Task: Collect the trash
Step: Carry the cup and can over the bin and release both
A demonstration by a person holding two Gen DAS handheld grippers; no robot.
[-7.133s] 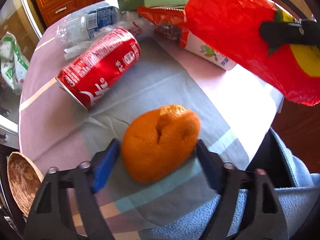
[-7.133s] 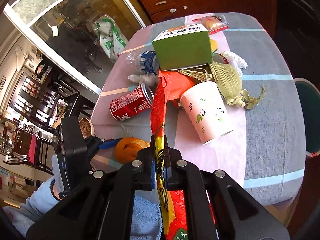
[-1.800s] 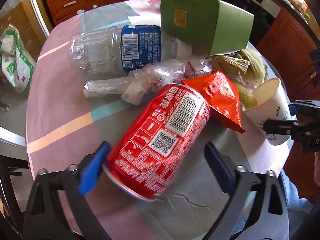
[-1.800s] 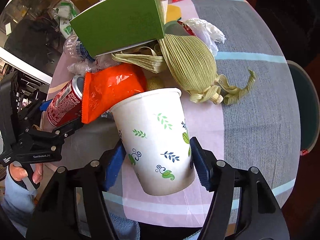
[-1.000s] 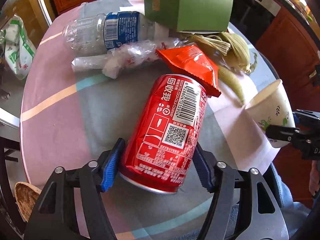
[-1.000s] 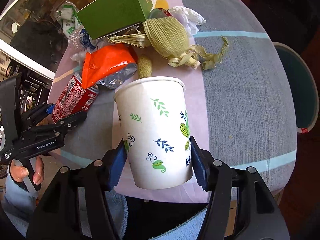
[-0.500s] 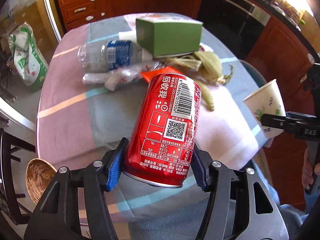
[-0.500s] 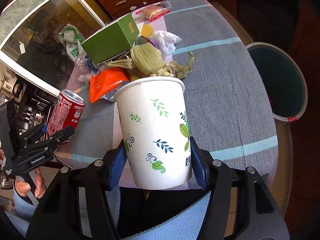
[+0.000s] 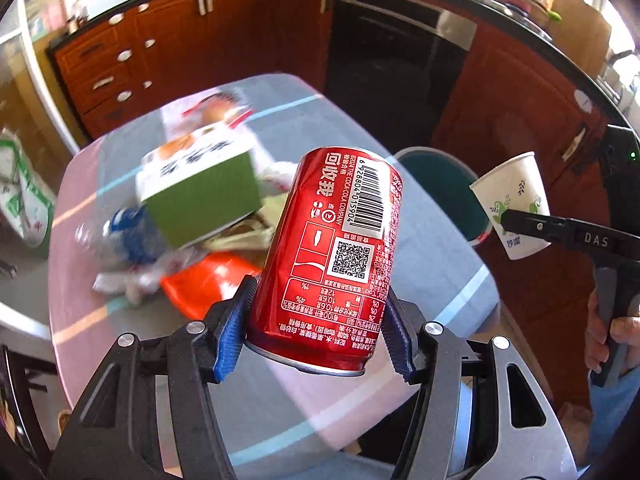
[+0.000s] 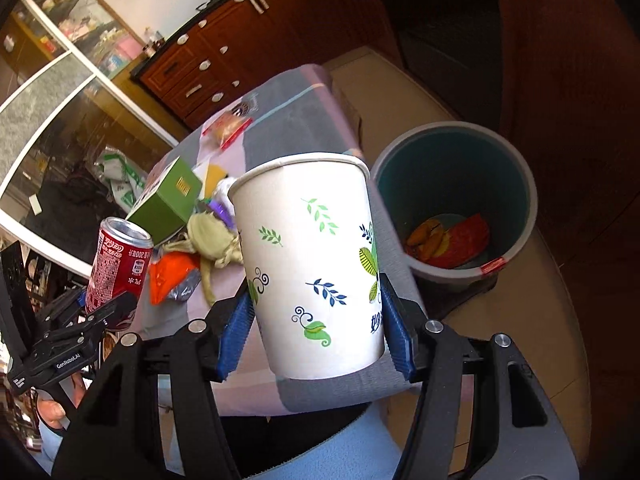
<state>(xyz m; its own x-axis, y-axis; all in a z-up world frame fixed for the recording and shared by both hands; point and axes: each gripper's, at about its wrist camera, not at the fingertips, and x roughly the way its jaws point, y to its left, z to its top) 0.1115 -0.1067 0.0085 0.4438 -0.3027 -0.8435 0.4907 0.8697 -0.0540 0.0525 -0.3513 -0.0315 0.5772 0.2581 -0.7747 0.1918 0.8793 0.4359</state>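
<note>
- The left gripper was clamped on the red soda can, its blue pads pressed against the lower sides, the can tilted and held in the air above the table
- The right gripper was squeezed around the white paper cup with the leaf print, gripping it near the base, mouth up
- A second earlier both items sat low over the tablecloth; now each had been carried up and off the table — the can no longer lay among the litter, and the cup had swung out toward the table's edge
- Beyond the cup, the bin stood on the floor just beside the table, open, with a red wrapper and orange peel already at its bottom
- Left on the cloth were the green box, corn husks, an orange snack bag and a blurred plastic bottle
- My reading: both pieces were in transit to the bin — the cup nearer it, likely first to drop — with several items yet to collect
</note>
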